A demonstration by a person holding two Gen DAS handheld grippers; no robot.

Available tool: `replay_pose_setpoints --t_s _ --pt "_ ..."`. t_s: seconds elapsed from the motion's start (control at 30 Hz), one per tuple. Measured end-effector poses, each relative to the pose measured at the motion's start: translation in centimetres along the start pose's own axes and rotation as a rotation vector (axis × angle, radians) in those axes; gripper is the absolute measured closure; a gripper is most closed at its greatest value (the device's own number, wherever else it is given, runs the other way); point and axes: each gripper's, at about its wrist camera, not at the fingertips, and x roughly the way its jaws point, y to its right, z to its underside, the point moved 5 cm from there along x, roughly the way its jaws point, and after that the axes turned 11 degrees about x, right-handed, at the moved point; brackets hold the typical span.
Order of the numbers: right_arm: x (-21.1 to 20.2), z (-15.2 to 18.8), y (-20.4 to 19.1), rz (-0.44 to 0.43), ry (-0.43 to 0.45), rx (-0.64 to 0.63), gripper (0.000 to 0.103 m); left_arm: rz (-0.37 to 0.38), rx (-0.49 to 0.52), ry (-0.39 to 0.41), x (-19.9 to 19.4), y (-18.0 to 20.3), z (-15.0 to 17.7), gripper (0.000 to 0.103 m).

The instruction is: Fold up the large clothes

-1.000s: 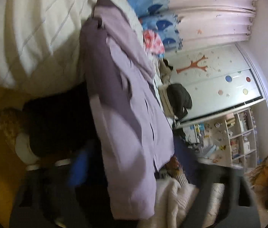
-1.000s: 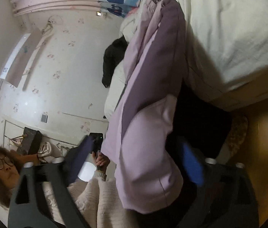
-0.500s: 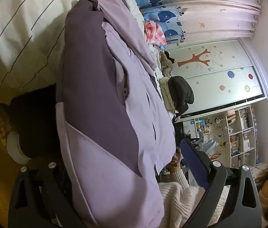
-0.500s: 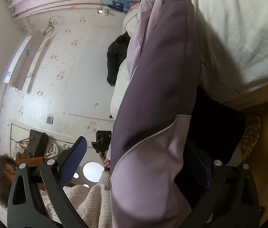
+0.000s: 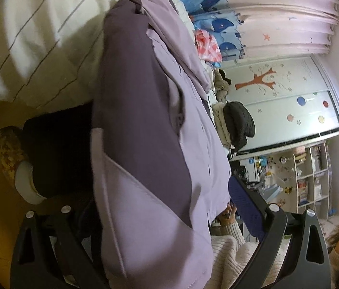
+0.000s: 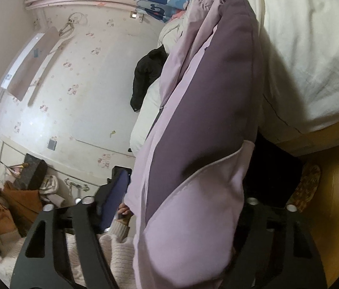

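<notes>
A lilac jacket with dark purple panels (image 5: 145,125) hangs over the edge of the bed, its lower end toward me. My left gripper (image 5: 164,212) straddles that end. Its blue-padded finger (image 5: 244,207) stands clear of the cloth on the right, and the other finger is hidden behind the fabric. In the right wrist view the same jacket (image 6: 205,110) fills the middle, and my right gripper (image 6: 181,204) has it between its jaws, which are closing. The blue pad (image 6: 116,197) on the left sits just off the cloth edge. The right finger is hidden behind the fabric.
A white striped quilt (image 5: 37,36) covers the bed. A patterned slipper (image 6: 306,187) lies on the wooden floor (image 6: 337,204) below. A black coat (image 5: 239,122) lies further along the bed. A person in a cream sweater (image 6: 121,252) sits close behind both grippers.
Both grippers have come closer to the jacket's hanging end, which now fills more of each view. The right gripper's left finger has swung inward toward the cloth.
</notes>
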Motion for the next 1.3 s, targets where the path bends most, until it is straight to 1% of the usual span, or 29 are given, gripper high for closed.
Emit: replay_pose_setpoints --t_s 0.07,0.13,0.2,0.23,0.27,0.3,0.43,0.47,0.53,0.57,0.63,0.7,0.73,0.77,0.8,0.83,0.87,0.9,0.93,0.97,1.0,1.03,1.07,1.1,1.13,1.17,1.23,1.27,1.3 --pt "0.2 0.2 0.1 -0.001 -0.007 -0.002 0.039 -0.007 -0.003 0.015 -0.2 -0.1 0.0 0.01" --pt "0.3 0.3 0.2 0.0 -0.013 0.004 0.039 -0.007 0.0 0.012 -0.1 0.0 0.1 0.01" --pt "0.3 0.4 0.5 0.014 -0.021 0.004 0.039 -0.036 0.013 -0.002 0.1 0.1 0.3 0.011" --pt "0.2 0.4 0.7 0.019 -0.025 0.006 0.039 -0.047 0.022 -0.005 0.2 0.2 0.3 0.013" --pt "0.3 0.5 0.7 0.024 -0.026 0.007 0.039 -0.069 0.041 -0.007 0.3 0.5 0.4 0.021" --pt "0.3 0.6 0.9 0.029 -0.027 0.008 0.039 -0.088 0.053 -0.013 0.4 0.6 0.4 0.024" --pt "0.2 0.9 1.0 0.037 -0.026 0.003 0.039 -0.187 0.116 -0.053 1.2 1.3 0.6 0.024" --pt "0.2 1.0 0.9 0.041 -0.024 -0.002 0.039 -0.219 0.149 -0.066 1.5 1.8 0.6 0.025" --pt "0.1 1.0 0.7 0.055 -0.016 -0.016 0.039 -0.255 0.197 -0.073 1.8 2.3 0.7 0.031" --pt "0.1 1.1 0.6 0.062 -0.013 -0.026 0.044 -0.26 0.211 -0.073 1.8 2.5 0.8 0.036" --pt "0.1 1.2 0.2 0.082 0.002 -0.05 0.048 -0.254 0.221 -0.061 1.6 2.5 0.7 0.043" --pt "-0.1 1.3 -0.3 0.092 0.017 -0.079 0.06 -0.246 0.238 -0.042 1.3 2.7 0.6 0.058" --pt "-0.3 1.3 -0.8 0.088 0.03 -0.089 0.063 -0.246 0.243 -0.029 1.1 2.9 0.5 0.062" --pt "-0.6 1.4 -1.6 0.071 0.045 -0.102 0.067 -0.244 0.254 0.002 0.7 3.3 0.3 0.072" --pt "-1.0 1.3 -2.7 0.039 0.058 -0.119 0.069 -0.237 0.272 0.034 0.3 4.0 0.0 0.077" --pt "-1.1 1.3 -3.3 0.016 0.06 -0.125 0.069 -0.23 0.297 0.073 -0.3 5.1 -0.4 0.078" --pt "-1.2 1.3 -4.3 -0.02 0.057 -0.142 0.069 -0.22 0.311 0.094 -0.6 5.8 -0.6 0.081" --pt "-1.2 1.3 -5.0 -0.04 0.05 -0.156 0.069 -0.204 0.327 0.117 -0.9 6.5 -1.0 0.081" --pt "-1.0 1.2 -5.2 -0.042 0.042 -0.157 0.069 -0.19 0.339 0.13 -1.0 7.1 -1.2 0.081" --pt "-0.7 1.2 -5.0 -0.032 0.025 -0.149 0.069 -0.185 0.341 0.128 -1.0 7.3 -1.5 0.081" --pt "-0.5 1.1 -4.6 -0.018 0.014 -0.14 0.068 -0.182 0.332 0.11 -0.8 7.1 -1.6 0.081" --pt "-0.3 1.1 -3.7 0.019 0.001 -0.125 0.068 -0.169 0.311 0.079 -0.6 6.4 -1.5 0.081" --pt "-0.1 1.1 -2.5 0.07 -0.013 -0.108 0.066 -0.16 0.265 0.036 -0.1 5.1 -1.1 0.078" --pt "-0.1 1.3 -1.2 0.106 -0.023 -0.087 0.065 -0.168 0.222 0.005 0.3 3.8 -0.7 0.075" --pt "-0.1 1.6 0.1 0.114 -0.024 -0.057 0.065 -0.172 0.194 -0.014 0.4 2.9 -0.3 0.073" --pt "-0.3 1.8 0.7 0.096 -0.016 -0.037 0.063 -0.177 0.164 -0.017 0.5 1.9 0.3 0.073" --pt "-0.5 2.2 0.7 0.062 0.01 -0.036 0.063 -0.176 0.156 0.022 0.1 1.5 0.8 0.071" --pt "-0.7 2.3 0.2 0.03 0.023 -0.045 0.063 -0.19 0.179 0.058 -0.3 2.1 0.8 0.073" --pt "-0.9 2.3 -0.3 -0.001 0.032 -0.055 0.063 -0.197 0.192 0.089 -0.6 2.8 0.5 0.08"
